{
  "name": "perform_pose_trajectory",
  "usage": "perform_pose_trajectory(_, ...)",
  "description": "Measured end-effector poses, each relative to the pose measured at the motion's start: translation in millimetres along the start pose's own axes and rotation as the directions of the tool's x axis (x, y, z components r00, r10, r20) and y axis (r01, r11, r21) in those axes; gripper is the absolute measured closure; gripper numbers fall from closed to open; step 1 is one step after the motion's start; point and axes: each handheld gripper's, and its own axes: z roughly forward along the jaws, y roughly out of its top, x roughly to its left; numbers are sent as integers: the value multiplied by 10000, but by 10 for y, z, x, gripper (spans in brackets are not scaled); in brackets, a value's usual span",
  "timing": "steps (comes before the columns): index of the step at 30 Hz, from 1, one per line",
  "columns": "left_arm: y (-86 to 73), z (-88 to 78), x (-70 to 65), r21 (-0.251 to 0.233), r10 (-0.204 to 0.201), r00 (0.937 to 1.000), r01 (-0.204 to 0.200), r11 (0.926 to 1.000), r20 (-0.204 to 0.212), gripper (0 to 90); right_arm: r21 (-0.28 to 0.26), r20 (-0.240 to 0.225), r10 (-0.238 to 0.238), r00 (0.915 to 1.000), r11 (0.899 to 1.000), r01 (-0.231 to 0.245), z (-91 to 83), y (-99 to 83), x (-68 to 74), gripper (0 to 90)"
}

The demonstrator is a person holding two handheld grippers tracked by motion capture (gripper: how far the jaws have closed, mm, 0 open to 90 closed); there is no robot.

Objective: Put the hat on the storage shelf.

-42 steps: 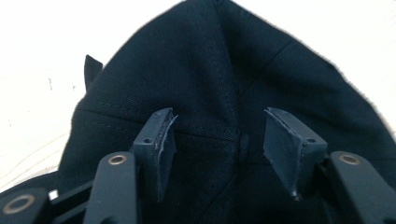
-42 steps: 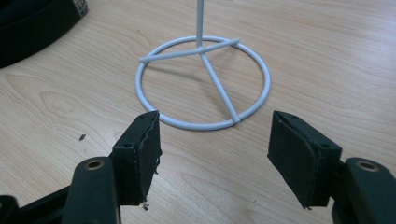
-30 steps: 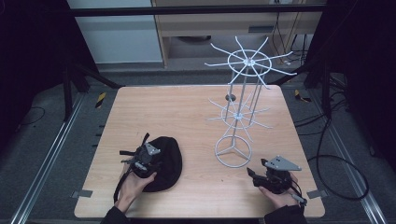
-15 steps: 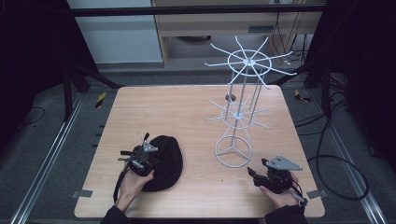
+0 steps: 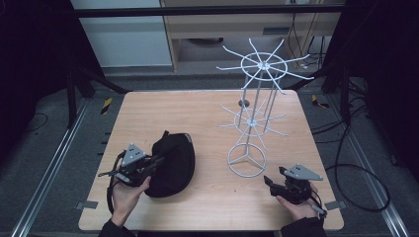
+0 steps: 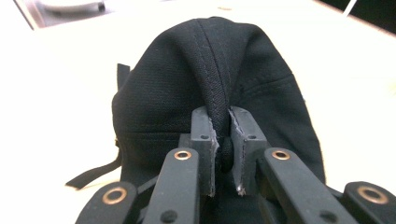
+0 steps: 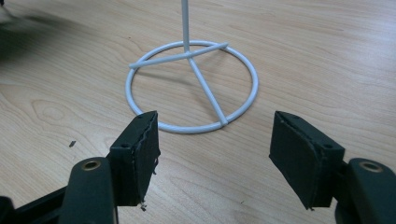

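Wooden table (image 5: 148,113), light top, sits in a dark room with rails along both sides. Biggest thing on it: a white wire rack (image 5: 249,123), upright on the right half of the table, tall post with two tiers of spoke arms, and a ring base (image 7: 191,86) with three spokes flat on the wood. Left-front of the table: a black cap (image 5: 170,163), soft fabric with a stitched seam running over its top, a loose strap end trailing off its side in the left gripper view. The cap is well apart from the rack base. Left gripper (image 5: 153,160) is at the cap's near-left edge, jaws just closed and now pinching a raised fold of the cap (image 6: 219,70) right on the seam; fabric is bunched between the pads (image 6: 205,135), and the rest of the cap hangs down to the table. Right gripper (image 5: 269,180) is at the front right, just beside the rack's ring base, low over the wood, hand behind it. Its jaws are spread wide with only bare table between them, pointing at the ring, touching nothing.
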Motion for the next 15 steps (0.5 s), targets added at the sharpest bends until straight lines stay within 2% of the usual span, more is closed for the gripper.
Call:
perform_pose_trajectory(1,0,0,0,0,0,10000,0,10000,0,807,0,0,0,10000,10000,0,0,0,0,330)
perform_pose_trajectory(5,75,-139,-23,-812,-62,9997,80,9967,224,807,-37,23,4,10000,10000,-4,-1,-1,-8,328)
perform_pose_trajectory(6,112,-207,-44,-1191,-85,9995,120,9928,295,807,-60,18,14,10000,10000,-14,-3,-1,-9,327)
perform_pose_trajectory(10,191,-345,-82,-1841,-76,9986,173,9828,532,807,-93,72,34,10000,10000,-34,-8,-1,-14,325)
perform_pose_trajectory(11,191,-345,-82,-1841,-76,9986,173,9828,532,807,-93,72,34,10000,10000,-34,-8,-1,-14,325)
perform_pose_trajectory(13,228,-411,-100,-2139,-118,9975,265,9765,700,807,-129,117,7,9999,9999,-5,-7,-3,-19,323)
perform_pose_trajectory(14,260,-471,-124,-2434,-61,9970,249,9696,776,807,-163,130,-6,9999,9999,8,-7,-4,-21,321)
perform_pose_trajectory(15,277,-499,-137,-2527,-30,9966,238,9672,822,807,-173,151,9,9999,9998,-6,-7,-4,-21,320)
